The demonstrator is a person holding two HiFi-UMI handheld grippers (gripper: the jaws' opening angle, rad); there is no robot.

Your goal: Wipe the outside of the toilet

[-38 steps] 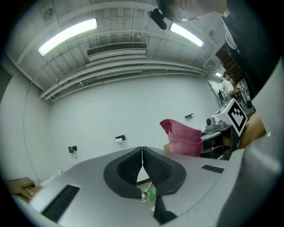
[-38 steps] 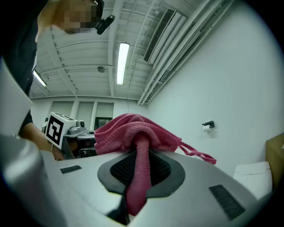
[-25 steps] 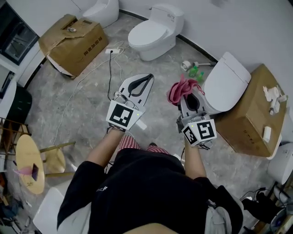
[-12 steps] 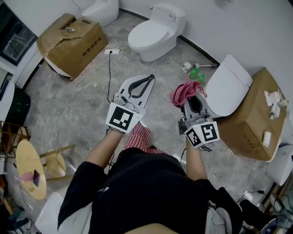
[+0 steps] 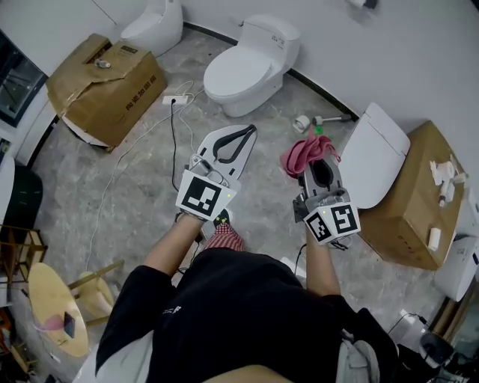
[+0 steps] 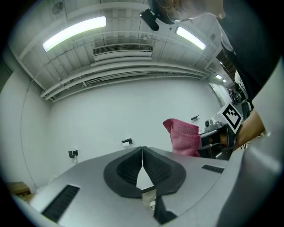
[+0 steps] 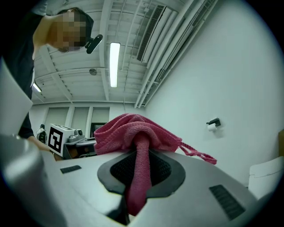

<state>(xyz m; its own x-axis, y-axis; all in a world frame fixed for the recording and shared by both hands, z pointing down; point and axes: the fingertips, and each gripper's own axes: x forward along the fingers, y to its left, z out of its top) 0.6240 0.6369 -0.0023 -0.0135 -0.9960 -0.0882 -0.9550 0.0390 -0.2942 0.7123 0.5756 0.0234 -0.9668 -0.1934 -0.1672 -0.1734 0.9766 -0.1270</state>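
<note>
Head view, looking steeply down; landmark: the white toilet (image 5: 247, 63), lid down, standing on the grey floor against the wall.

Left gripper (image 5: 245, 131): held in the air on the near side of the toilet and apart from it; in the left gripper view its 2 jaws meet at the tips with nothing between them (image 6: 142, 149).

Right gripper (image 5: 318, 158): near side of the toilet and to its right, level with the left gripper; its jaws are clamped on a pink cloth (image 5: 304, 152), which is bunched over the tips; in the right gripper view (image 7: 141, 153) a fold of the cloth (image 7: 135, 133) runs down between the black pads and a loose corded edge trails off to the right.

Other items: 1 white toilet lid (image 5: 374, 153) well to the right of the toilet, touching a cardboard box (image 5: 415, 202); a second cardboard box (image 5: 105, 75) to the toilet's left; a power strip (image 5: 172, 99) with its cable on the floor between that box and the toilet; another white toilet (image 5: 153, 22) beyond the box, at the wall.
</note>
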